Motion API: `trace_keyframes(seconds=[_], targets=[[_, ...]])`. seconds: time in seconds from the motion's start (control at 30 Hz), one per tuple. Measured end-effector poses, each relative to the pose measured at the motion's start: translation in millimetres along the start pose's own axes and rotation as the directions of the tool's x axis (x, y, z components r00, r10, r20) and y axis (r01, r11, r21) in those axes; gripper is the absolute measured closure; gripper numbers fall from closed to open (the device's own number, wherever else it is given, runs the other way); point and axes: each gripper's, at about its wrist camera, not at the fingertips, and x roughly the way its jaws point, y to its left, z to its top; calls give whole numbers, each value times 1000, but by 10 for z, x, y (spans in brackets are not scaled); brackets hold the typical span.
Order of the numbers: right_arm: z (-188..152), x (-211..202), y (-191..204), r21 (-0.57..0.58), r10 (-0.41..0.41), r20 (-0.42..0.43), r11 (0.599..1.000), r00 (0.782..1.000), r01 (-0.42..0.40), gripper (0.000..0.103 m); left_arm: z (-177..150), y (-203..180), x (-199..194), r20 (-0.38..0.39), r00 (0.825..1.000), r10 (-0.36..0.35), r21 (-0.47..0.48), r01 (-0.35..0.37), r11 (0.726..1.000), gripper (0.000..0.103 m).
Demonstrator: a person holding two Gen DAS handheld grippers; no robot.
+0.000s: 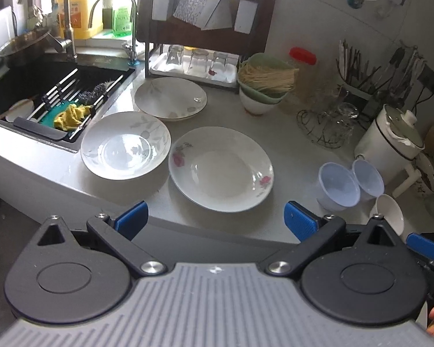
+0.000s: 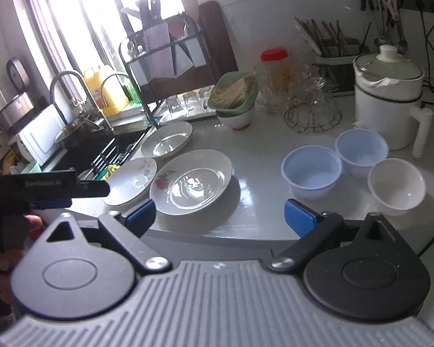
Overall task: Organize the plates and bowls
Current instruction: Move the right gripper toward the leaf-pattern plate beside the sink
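White porcelain fills the pale grey stone counter (image 1: 298, 133) before us. We see three shallow plates grouped toward the sink-side edge: a white plate with pink flowers (image 1: 221, 169) nearest the front edge, a white plate with grey leaf print (image 1: 126, 145) just beside it next to the black sink (image 1: 43, 86), and a second grey-leaf white plate (image 1: 170, 97) behind them near the dish rack (image 1: 193, 66). Toward the counter's other end we find two pale blue plastic bowls (image 2: 311, 169) (image 2: 361, 149) touching, with a small white ceramic bowl (image 2: 396, 183) just beside them, in front of a white lidded pot (image 2: 387, 98). Our left gripper (image 1: 215, 219) hangs over the front edge, blue pads spread wide with nothing between them. Our right gripper (image 2: 220, 215) is likewise spread wide and empty, short of the bowls.
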Motion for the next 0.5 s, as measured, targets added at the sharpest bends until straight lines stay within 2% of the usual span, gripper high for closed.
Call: trace_keyframes(seconds=[0.3,0.37,0.5], targets=[[223,626,521,31,-59,-10,998,998,59,9,601,646,544,-53,998,-46,32,48,998,1],[272,795,645,22,-97,-18,995,995,97,14,736,793,689,-66,997,-51,39,54,998,1],[348,1110,817,53,-117,-59,991,991,120,19,985,1068,969,-105,992,-71,45,76,996,1]])
